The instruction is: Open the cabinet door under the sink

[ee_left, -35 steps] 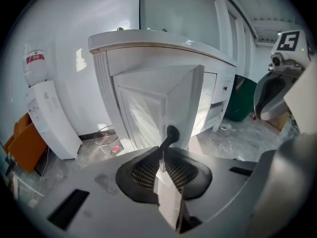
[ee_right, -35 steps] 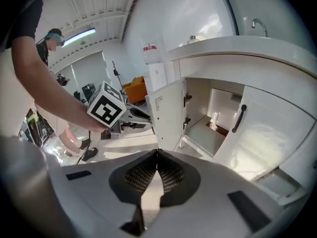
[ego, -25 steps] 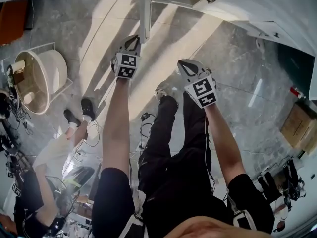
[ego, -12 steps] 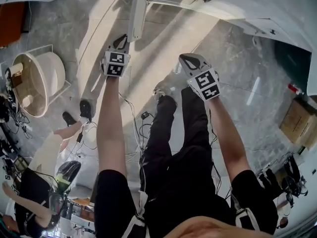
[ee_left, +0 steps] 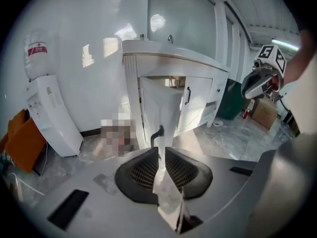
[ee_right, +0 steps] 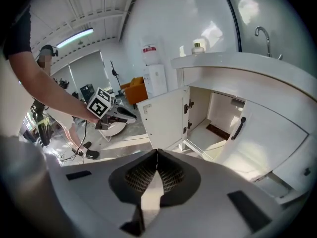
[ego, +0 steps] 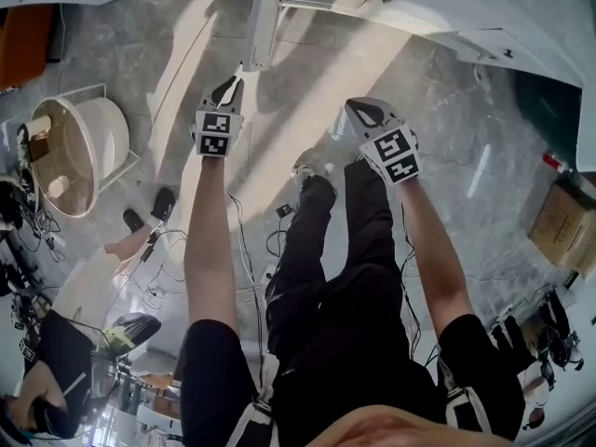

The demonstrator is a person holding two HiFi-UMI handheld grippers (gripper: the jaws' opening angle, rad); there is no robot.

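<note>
While its jaws have just been opening, the left gripper (ee_left: pixel 161 151) shows only a narrow slit between them, and nothing sits in that slit. The black handle (ee_left: pixel 156 134) of the cabinet door (ee_left: pixel 161 100) stands just past the tips at 12 o'clock, clear of both pads. From the head view the same gripper (ego: pixel 229 86) hangs off the door's lower edge (ego: pixel 262 26), which lies toward 1 o'clock and does not touch it. The right gripper (ee_right: pixel 156 151) has its jaws pressed together on nothing. It hovers at 3 o'clock of the left one (ego: pixel 354 108) over the marbled floor (ego: pixel 447 156), well apart from the door.

Further out, the door under the sink (ee_right: pixel 233 63) is swung wide, about square to the cabinet front. Its inner face with the two hinges is in plain sight from the right gripper view (ee_right: pixel 163 115), and the inside of the cabinet (ee_right: pixel 213 120) lies bare. The second door (ee_right: pixel 262 143), at 4 o'clock of the opening, is closed.

By my judgement the opening is done and the handle let go. All that seems left is to draw the left gripper back.
</note>
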